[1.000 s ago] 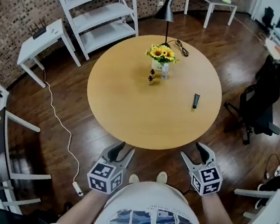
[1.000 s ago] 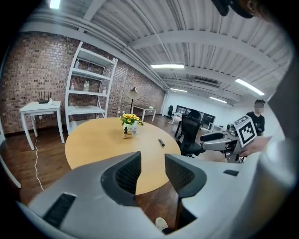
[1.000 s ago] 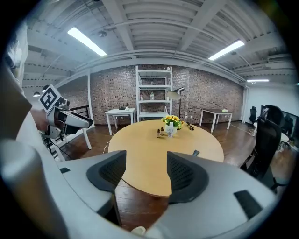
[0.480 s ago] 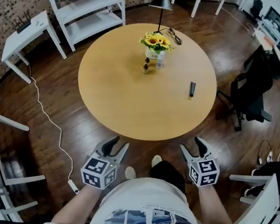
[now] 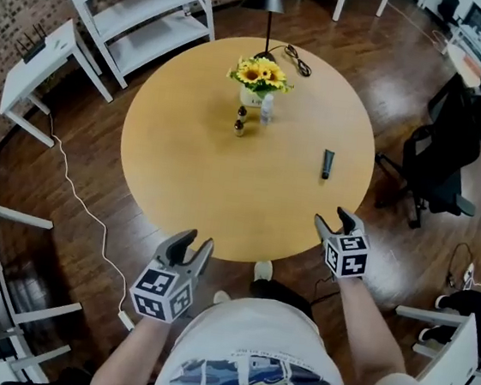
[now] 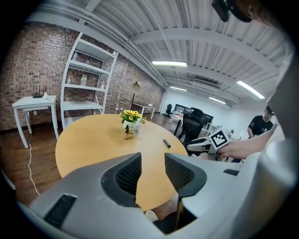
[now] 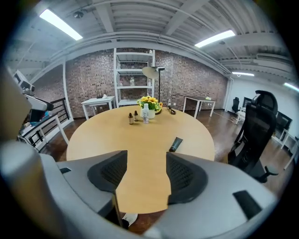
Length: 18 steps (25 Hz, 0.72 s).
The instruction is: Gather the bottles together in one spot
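Right gripper (image 5: 334, 223): over the near rim of the round table (image 5: 181, 181). Jaws released and wide, just closed in slightly, nothing between them.

Dark tube (image 5: 327, 163): lying flat, ahead of the right gripper, well apart, roughly in line with its right jaw in the right gripper view.

Clear bottle (image 5: 267, 108) and two small dark dropper bottles (image 5: 240, 123): upright, close together, far ahead of the right gripper across the table, just in front of the sunflower vase (image 5: 258, 77).

Left gripper (image 5: 194, 244): off the table, short of its near edge. Jaws released, gap bare. From it, the three bottles stand far ahead above its left jaw, the tube nearer and off to its right.
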Available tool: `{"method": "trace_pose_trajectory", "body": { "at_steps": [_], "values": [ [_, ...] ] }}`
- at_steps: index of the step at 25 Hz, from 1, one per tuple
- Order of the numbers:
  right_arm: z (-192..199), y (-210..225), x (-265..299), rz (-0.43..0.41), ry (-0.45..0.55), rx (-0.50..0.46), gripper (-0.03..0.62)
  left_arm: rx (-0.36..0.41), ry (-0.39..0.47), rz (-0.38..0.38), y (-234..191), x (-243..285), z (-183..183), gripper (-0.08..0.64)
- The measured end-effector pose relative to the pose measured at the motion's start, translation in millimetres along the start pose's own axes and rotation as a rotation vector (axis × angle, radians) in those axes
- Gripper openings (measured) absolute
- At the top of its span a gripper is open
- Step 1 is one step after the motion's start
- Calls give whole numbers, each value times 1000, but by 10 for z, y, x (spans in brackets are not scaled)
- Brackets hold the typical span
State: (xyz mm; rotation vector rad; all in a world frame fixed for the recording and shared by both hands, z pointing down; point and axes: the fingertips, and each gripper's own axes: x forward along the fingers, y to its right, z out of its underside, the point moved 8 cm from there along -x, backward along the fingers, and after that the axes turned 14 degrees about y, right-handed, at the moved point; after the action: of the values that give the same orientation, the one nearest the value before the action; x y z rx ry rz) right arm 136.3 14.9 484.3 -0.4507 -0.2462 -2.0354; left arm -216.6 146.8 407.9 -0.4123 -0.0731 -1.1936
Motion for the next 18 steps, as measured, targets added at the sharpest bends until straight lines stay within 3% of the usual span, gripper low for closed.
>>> {"method": "trace_pose_trajectory", "body": {
  "at_steps": [9,16,18],
  "values": [
    [248,933,1380,25,-97,114,285,17,-58,-66,170,826,-297,164],
    [460,1362,2040,37,-146,150,218,37,-94,-104,271,1230,-348,164],
    [504,1369,2080,33,-159,148,173,35,-100,-100,254,1299,-337,164]
  ]
}}
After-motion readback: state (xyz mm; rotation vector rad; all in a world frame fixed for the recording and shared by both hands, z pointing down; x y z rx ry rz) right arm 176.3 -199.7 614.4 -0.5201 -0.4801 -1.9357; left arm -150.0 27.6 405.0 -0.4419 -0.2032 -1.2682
